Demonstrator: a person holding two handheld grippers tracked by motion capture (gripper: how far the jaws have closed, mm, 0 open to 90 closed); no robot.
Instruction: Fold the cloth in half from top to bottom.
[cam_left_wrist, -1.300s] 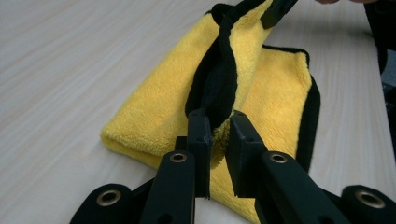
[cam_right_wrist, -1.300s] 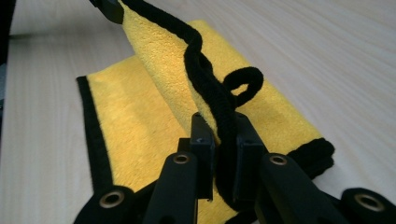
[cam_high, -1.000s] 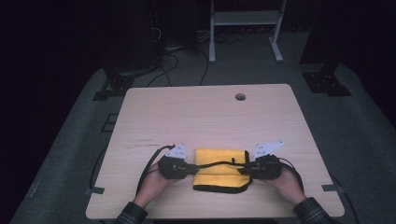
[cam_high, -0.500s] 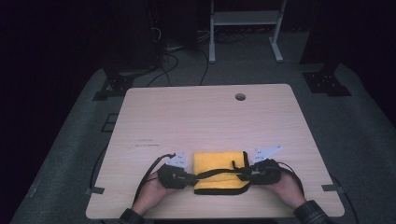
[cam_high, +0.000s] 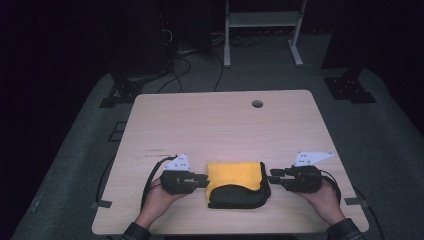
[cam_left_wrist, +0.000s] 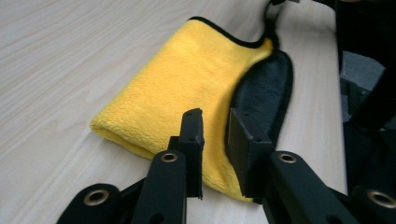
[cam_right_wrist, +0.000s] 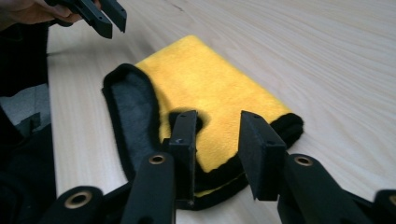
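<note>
The soft folded yellow cloth with black edges lies between the left tongs and right tongs. Both tongs have just opened a little, holding nothing.

One folded cloth, yellow on one face and dark grey with black edging on the other, lay at the near edge of one light wooden table. Two handheld grippers were there: the left gripper just left of the cloth and the right gripper just right of it, each with two black jaws. Two hands held them. The tabletop had one round hole near its far right.
</note>
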